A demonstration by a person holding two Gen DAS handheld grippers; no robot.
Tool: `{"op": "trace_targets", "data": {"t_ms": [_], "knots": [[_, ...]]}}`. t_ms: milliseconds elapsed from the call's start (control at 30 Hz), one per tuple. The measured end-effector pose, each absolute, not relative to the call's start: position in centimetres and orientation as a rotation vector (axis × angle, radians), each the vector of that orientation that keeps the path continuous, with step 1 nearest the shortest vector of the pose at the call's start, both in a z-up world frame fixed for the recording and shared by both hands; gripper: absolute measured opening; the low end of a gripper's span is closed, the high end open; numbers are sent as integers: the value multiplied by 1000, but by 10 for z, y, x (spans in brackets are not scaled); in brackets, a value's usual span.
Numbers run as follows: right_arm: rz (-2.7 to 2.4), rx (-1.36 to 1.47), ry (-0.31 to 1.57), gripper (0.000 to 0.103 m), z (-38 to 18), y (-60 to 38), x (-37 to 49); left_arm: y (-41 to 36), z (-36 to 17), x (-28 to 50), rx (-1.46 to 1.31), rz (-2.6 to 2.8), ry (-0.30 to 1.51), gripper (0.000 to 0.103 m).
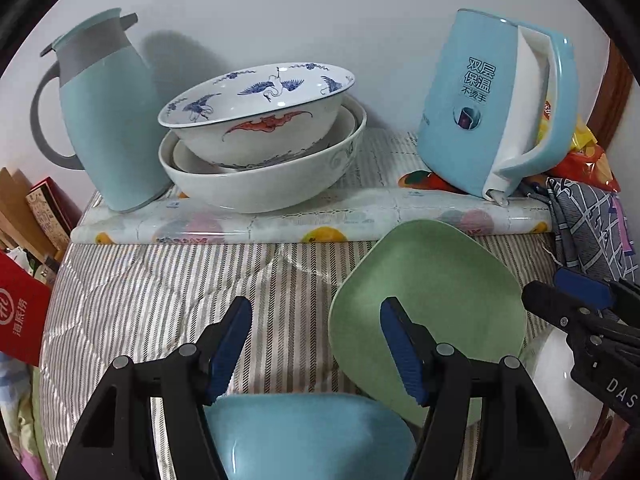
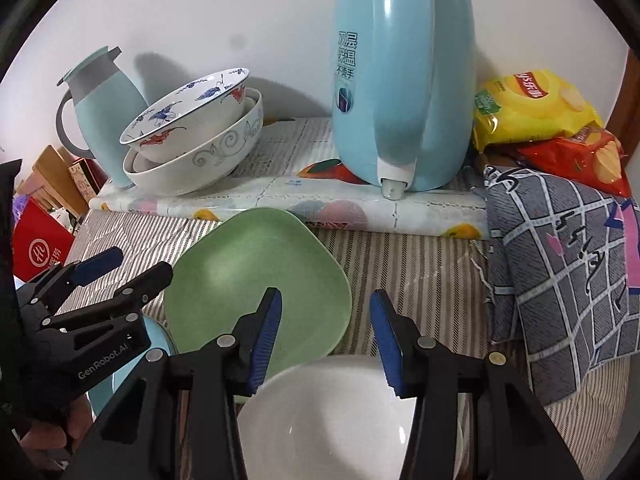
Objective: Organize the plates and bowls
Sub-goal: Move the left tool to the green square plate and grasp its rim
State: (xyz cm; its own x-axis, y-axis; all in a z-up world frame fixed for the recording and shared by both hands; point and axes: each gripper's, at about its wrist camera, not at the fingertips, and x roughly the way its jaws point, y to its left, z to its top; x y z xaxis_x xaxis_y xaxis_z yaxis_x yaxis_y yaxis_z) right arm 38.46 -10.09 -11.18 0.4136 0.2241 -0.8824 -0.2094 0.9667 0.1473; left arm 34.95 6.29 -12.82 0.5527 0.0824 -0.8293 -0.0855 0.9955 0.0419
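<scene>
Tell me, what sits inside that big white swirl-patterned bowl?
Inside the big white swirl-patterned bowl, a plain white bowl holds a tilted blue-and-red painted bowl. Anything beneath them is hidden.

Striped surface [image 1: 168, 292] carries green plate [image 1: 432, 304], blue plate [image 1: 304, 440], white bowl [image 2: 328, 420], patterned cloth [image 2: 560, 264].

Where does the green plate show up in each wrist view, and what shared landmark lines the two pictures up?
Left wrist view: the green plate lies lower right, partly behind the left tool's right finger.
Right wrist view: the green plate lies centre-left, just ahead of the right tool's left finger.
Shared landmark: the blue kettle on the raised floral-covered board behind the plate.
</scene>
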Motion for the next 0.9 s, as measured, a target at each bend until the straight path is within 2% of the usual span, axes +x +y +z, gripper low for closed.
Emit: {"op": "trace_targets", "data": {"t_ms": [300,433,533,600,900], "knots": [[272,4,1172,35,-129,-95,397,62,-141,363,-17,70,1012,65],[261,3,1208,23,-138,-93,403,59,-146,368,-11,56,1016,63],[250,-7,1208,23,-141,-92,406,58,-151,372,-11,55,1032,56],[242,-6,1209,23,-142,-92,408,58,-154,374,-10,54,1042,47],[223,-12,1268,16,-161,-93,418,57,-164,381,-7,45,1059,37]]}}
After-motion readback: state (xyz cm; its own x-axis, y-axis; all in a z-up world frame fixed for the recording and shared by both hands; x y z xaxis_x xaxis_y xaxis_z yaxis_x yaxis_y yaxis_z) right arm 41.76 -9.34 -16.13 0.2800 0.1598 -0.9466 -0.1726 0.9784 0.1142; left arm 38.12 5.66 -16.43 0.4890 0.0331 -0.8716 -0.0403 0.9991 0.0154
